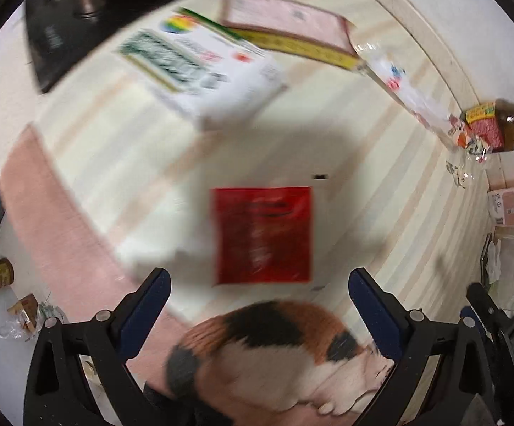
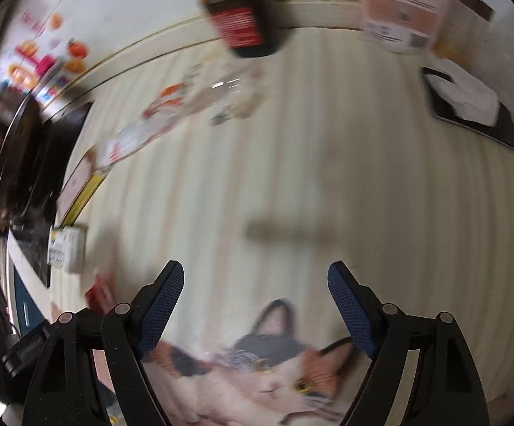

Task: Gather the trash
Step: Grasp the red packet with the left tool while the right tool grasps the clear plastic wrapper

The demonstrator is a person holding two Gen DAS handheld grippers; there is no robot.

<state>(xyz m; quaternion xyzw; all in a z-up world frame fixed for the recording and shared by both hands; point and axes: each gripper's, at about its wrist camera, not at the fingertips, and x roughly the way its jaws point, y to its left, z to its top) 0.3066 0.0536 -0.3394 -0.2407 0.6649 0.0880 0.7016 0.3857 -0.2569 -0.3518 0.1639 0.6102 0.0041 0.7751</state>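
Grippers both point steeply down at a cream striped cloth (image 1: 381,195) with a printed calico cat (image 1: 274,351); both views blurred. Left gripper (image 1: 258,298): jaws spread wide, nothing between the blue pads (image 1: 150,301). Just ahead of its fingertips a red packet (image 1: 262,236) lies flat on the cloth, above the cat print's back, touching neither pad. Beyond it a white box (image 1: 200,67) with green lettering, then a pink-faced flat box (image 1: 285,23) with a yellow edge. At right in the left view, a clear printed wrapper (image 1: 409,85) runs along the cloth's edge to a brown bottle (image 1: 498,126) lying on its side; crumpled clear film (image 1: 460,172) sits just below it. Right gripper (image 2: 255,301): jaws spread wide, empty, over the cat's face. Bare cloth ahead of it, with the tool's shadow across the stripes. Far side of the right view: brown bottle (image 2: 242,17), clear wrapper (image 2: 171,113), a white labelled container (image 2: 398,10), and a black tray (image 2: 469,106) with white paper on it. Red packet (image 2: 102,291) shows at left of the right view, near the white box (image 2: 68,248), well apart from the right gripper.
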